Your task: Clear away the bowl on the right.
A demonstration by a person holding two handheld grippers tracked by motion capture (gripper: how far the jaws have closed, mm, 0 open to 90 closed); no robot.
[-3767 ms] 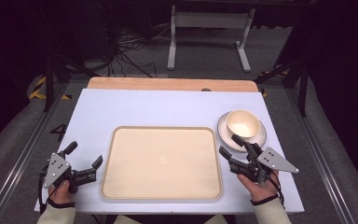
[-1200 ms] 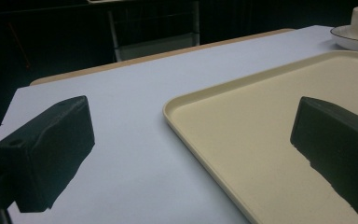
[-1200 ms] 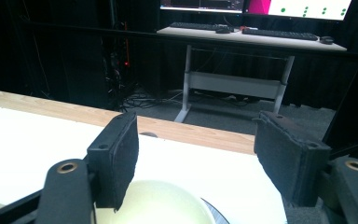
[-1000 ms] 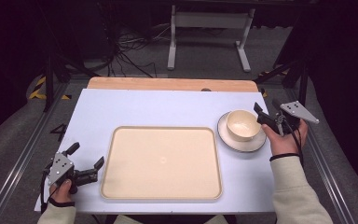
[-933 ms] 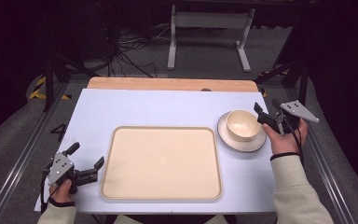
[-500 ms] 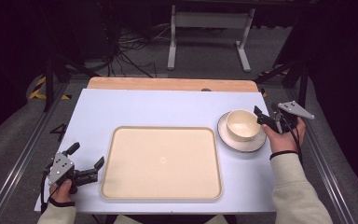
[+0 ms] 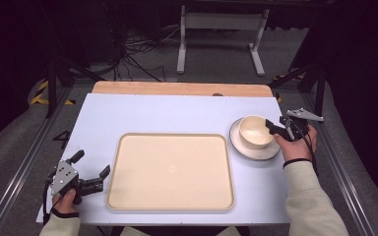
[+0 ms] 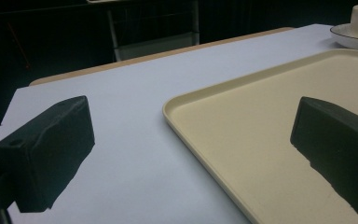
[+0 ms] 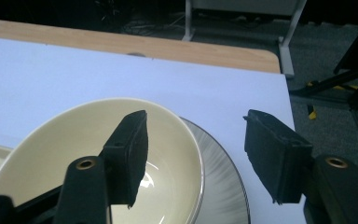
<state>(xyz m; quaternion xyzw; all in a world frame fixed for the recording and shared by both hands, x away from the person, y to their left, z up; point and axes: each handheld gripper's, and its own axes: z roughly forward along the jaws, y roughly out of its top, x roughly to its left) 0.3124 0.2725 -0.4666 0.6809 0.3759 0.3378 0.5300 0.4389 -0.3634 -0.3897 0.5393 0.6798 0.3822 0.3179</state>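
While dark floor, loose cables and a white metal stand (image 7: 220,29) fill the room beyond, a pale lavender counter (image 7: 177,115) with a wooden strip along its far edge carries a large empty cream tray (image 7: 170,169) at its centre. To the tray's right, just beside it, a cream bowl (image 7: 254,131) sits on a white plate (image 7: 270,151) with a dark rim line.

At the near left corner, the left tongs (image 7: 89,172) rest low over the counter in the person's left hand (image 7: 65,199), jaws spread wide and holding nothing; in the left gripper view one jaw hangs over bare counter and the other over the tray's near corner, with the tray's rim running between them.

At the right edge, the right tongs (image 7: 271,129) are held in the person's right hand (image 7: 298,145), pointing at the bowl from its right side. In the right gripper view the jaws stand well apart, one above the bowl's hollow, the other outside it over the plate and counter, so the bowl's rim lies between them. They grip nothing; whether either jaw touches the bowl cannot be told.
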